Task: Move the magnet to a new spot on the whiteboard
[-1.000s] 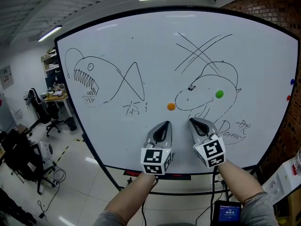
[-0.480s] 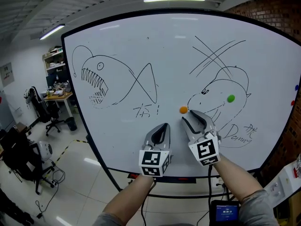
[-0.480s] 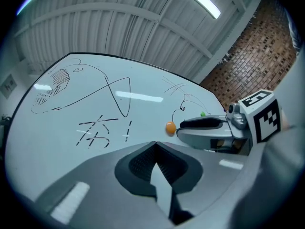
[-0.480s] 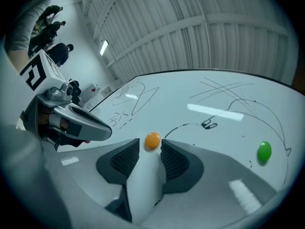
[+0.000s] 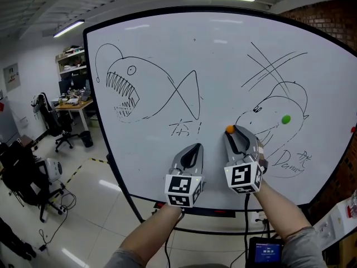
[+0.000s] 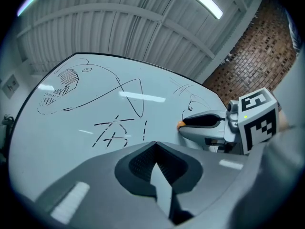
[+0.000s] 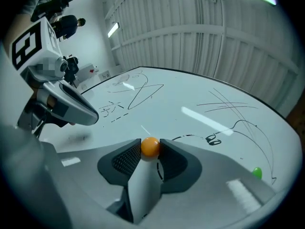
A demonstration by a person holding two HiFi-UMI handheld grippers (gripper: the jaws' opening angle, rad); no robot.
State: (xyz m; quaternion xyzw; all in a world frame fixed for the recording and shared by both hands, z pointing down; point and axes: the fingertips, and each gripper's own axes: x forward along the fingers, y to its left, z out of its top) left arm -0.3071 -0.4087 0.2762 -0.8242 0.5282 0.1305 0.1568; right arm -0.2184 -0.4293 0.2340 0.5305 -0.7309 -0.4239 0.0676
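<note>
On the scribbled whiteboard (image 5: 167, 66) of this workshop, the orange magnet (image 5: 230, 129) sits by the right-hand creature sketch, your right hand-held gripper (image 7: 150, 149) having just closed onto it, so the carry to a new spot remains, with your left hand-held gripper (image 6: 155, 144) pinched empty alongside.

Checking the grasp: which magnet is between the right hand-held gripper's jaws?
The orange magnet; the right hand-held gripper has just been closing on it. The green magnet lies apart.

On the whiteboard (image 5: 167, 49), handwriting (image 5: 290, 164) reads roughly "Danny".
</note>
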